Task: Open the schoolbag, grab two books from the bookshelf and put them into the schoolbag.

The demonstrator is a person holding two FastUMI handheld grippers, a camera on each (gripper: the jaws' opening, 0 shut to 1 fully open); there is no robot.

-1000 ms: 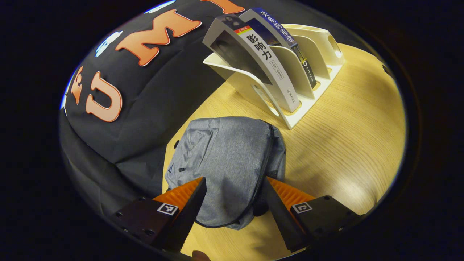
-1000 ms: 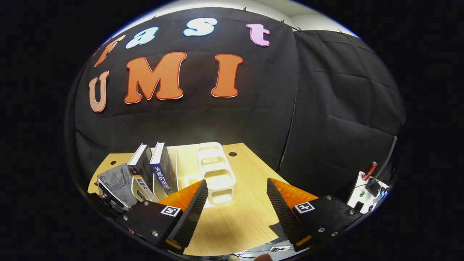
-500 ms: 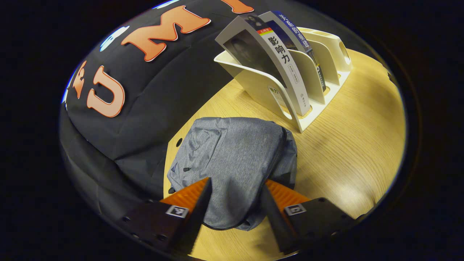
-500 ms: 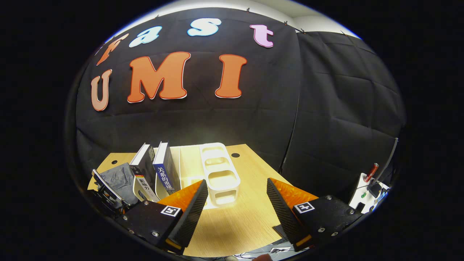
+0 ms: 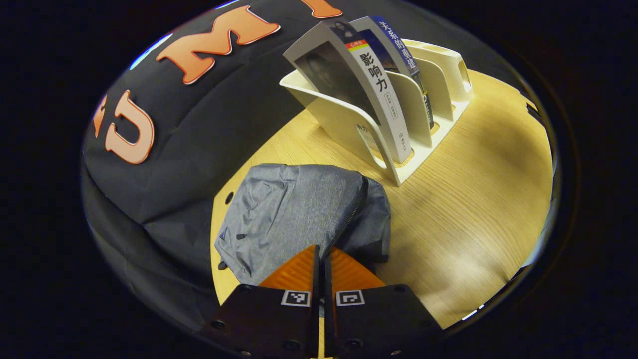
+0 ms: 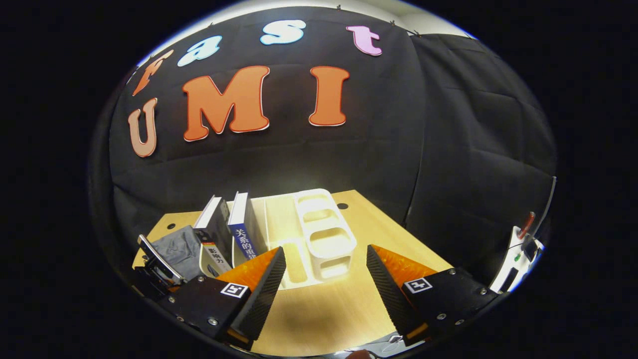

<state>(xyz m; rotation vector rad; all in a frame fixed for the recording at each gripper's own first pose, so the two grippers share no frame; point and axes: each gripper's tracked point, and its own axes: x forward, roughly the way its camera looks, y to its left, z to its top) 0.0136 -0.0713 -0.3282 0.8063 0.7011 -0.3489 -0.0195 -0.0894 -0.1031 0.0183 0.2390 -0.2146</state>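
Light wooden table [image 5: 473,164], grey schoolbag [image 5: 294,209] lying flat on it, white bookshelf [image 5: 433,85] standing just beside the bag, two books [image 5: 384,80] leaning in its slots.

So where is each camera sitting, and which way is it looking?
Left gripper view: rides on the left gripper, looking down over the grey fabric schoolbag at the white plastic bookshelf; its own two fingers show, closed together at the bag's zipper.
Right gripper view: rides on the right gripper, looking level across the pale wooden table to the black cloth wall; its own fingers show, spread apart.
Both share the schoolbag, bookshelf, its two books and the table.
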